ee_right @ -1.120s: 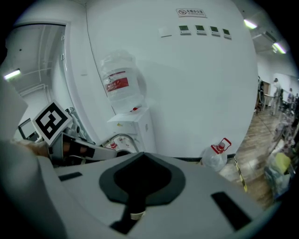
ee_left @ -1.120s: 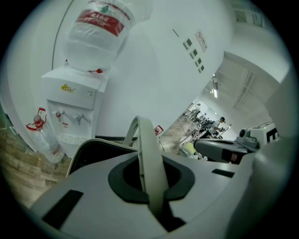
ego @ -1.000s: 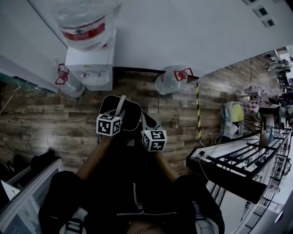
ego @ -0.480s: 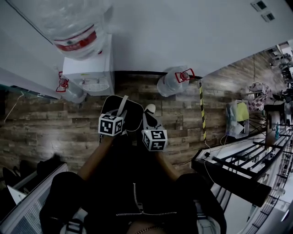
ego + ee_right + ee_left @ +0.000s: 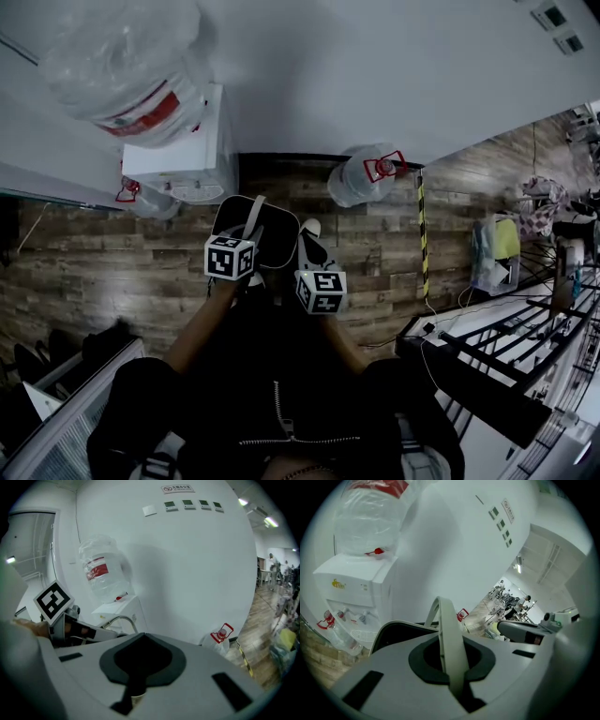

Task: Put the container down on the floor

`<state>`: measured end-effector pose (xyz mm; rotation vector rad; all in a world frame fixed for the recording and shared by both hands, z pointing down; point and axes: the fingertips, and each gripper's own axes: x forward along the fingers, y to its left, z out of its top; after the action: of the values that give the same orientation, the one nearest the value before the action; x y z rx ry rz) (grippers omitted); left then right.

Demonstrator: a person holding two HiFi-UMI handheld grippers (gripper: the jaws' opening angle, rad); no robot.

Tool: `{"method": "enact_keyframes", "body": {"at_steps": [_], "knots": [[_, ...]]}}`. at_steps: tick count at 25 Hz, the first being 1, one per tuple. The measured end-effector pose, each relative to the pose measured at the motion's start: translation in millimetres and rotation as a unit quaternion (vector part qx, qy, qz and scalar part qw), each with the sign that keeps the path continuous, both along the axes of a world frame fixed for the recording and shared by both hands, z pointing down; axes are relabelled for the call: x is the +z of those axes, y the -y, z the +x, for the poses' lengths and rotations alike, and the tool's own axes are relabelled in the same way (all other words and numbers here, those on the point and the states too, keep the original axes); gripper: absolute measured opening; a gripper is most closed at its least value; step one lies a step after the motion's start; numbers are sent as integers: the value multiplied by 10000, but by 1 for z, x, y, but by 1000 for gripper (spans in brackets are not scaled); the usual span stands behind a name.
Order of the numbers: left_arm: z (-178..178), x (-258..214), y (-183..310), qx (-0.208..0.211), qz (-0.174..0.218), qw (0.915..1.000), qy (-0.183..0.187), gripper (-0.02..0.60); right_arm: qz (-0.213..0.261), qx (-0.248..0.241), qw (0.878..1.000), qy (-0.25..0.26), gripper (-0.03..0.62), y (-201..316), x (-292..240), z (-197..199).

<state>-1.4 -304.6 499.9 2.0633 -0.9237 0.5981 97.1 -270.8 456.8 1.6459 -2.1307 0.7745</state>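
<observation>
Wall (image 5: 375, 75), plain and white, filled the upper part of your head view. Below it ran the floor (image 5: 94, 262), brown wood-grain planks with a dull sheen. Against the wall stood a boxy white water dispenser (image 5: 178, 169), topped by a large clear bottle (image 5: 122, 66) with a red label and crinkled-looking sides. A second clear jug (image 5: 361, 176), rounded and fitted with a red carrying grip at its neck, sat on the floor by the wall, to the right.

Between the two, in front of your body, you held the container (image 5: 272, 230): a black, rounded-square tub with a paler rim and a dark inside. It hung over the planks from its handle (image 5: 251, 214), a thin, pale, smooth arched strap. No view showed whether its base touched the floor.

Your left gripper (image 5: 242, 242) had its jaws pinched on that strap, which rose straight up through the dark notch between them. Your right gripper (image 5: 139, 667), just beside the container, had its jaws pressed together, with nothing you could name between them.
</observation>
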Motion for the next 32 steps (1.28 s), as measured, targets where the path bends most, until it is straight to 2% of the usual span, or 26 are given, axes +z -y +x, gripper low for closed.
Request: {"method": "enact_keyframes", "body": {"at_steps": [9,16,25,32], "knots": [[36,20,60,-181,-149,9997,80,17,-196,-208,9996,-29,11,47,9,41],[63,46,112,-304,-154,9992,195,17,-154,-304,9994,-94,11,87,14,78],[75,71,165,-465,-51,9987,207,17,-112,-557,9983,153,11,135,40,82],[77,120,201,-678,-117,9975,168,15,-16,-724,9969,322,11,177,78,80]]}}
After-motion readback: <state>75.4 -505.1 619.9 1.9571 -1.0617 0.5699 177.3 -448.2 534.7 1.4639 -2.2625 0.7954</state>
